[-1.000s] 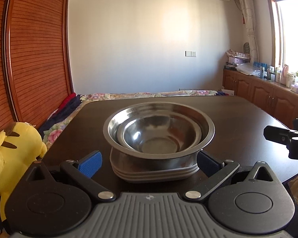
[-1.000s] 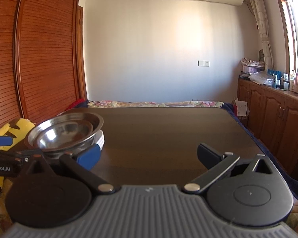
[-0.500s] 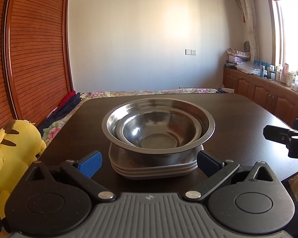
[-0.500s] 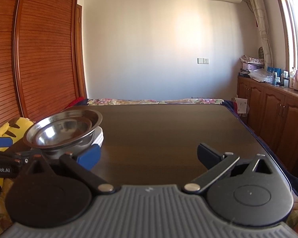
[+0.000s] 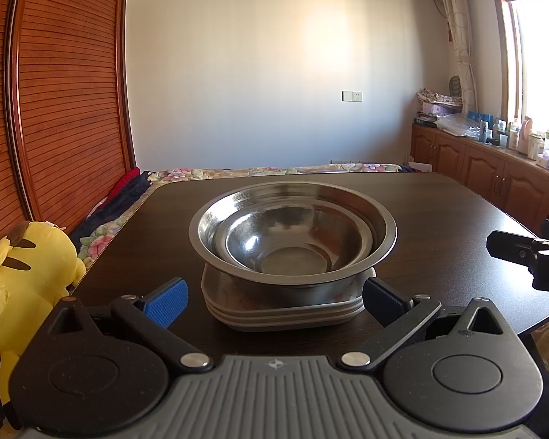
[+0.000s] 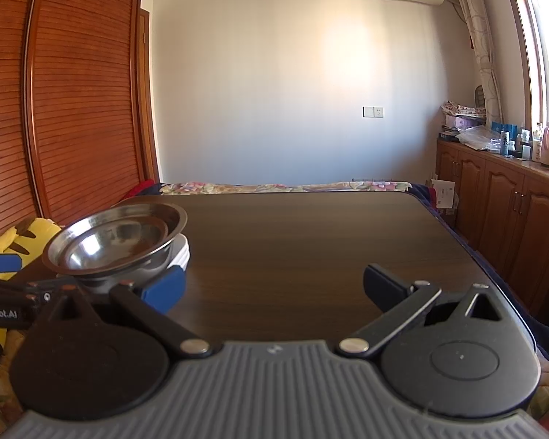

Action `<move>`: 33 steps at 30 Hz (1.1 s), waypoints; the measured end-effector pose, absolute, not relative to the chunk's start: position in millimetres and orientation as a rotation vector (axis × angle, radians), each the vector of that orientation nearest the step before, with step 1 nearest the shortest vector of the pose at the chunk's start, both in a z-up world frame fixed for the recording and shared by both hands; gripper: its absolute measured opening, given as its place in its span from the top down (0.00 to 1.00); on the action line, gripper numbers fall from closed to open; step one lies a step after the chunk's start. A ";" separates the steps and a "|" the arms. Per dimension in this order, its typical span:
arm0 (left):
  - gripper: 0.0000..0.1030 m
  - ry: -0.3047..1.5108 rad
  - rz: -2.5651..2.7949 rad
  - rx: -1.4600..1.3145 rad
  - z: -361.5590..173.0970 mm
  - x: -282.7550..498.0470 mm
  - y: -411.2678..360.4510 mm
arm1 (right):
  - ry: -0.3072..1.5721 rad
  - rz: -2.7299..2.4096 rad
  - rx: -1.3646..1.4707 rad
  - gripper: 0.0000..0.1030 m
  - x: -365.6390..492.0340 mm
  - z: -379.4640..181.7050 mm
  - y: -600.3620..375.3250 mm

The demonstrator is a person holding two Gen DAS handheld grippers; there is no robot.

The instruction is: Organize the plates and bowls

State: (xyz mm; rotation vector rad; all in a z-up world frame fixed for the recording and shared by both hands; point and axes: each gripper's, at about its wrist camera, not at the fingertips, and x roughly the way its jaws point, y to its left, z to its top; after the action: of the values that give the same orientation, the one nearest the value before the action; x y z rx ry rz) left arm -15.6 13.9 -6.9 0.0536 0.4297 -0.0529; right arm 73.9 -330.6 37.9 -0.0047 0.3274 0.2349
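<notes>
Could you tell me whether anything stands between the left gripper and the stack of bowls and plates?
Nothing visible does. The left gripper is open and faces the nested steel bowls, which sit on the stacked plates; only bare table lies between them.

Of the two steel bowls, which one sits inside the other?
The smaller steel bowl sits nested inside the wider steel bowl, whose broad rim surrounds it; the wider bowl rests on the stacked plates.

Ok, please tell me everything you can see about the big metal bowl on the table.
The big metal bowl looks like shiny steel, round, with a broad flat rim. It stands upright on a stack of pale plates near the left part of the dark table. A smaller metal bowl is nested inside it. The open left gripper flanks the plates without touching the bowl.
</notes>
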 end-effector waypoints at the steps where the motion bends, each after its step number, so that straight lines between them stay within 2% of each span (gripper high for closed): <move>1: 0.00 0.430 -0.053 0.054 -6.9 -15.5 14.0 | 0.327 0.233 -0.005 0.00 73.6 37.8 -331.0; 33: 0.00 0.423 -0.049 0.055 -1.3 -15.4 16.5 | 0.334 0.230 -0.002 0.00 76.1 36.0 -330.9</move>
State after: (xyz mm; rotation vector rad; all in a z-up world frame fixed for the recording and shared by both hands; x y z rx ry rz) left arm -15.4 16.5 -1.3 0.0553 0.4226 -0.0486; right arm 76.1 -330.9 36.0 -0.0021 0.3343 0.2301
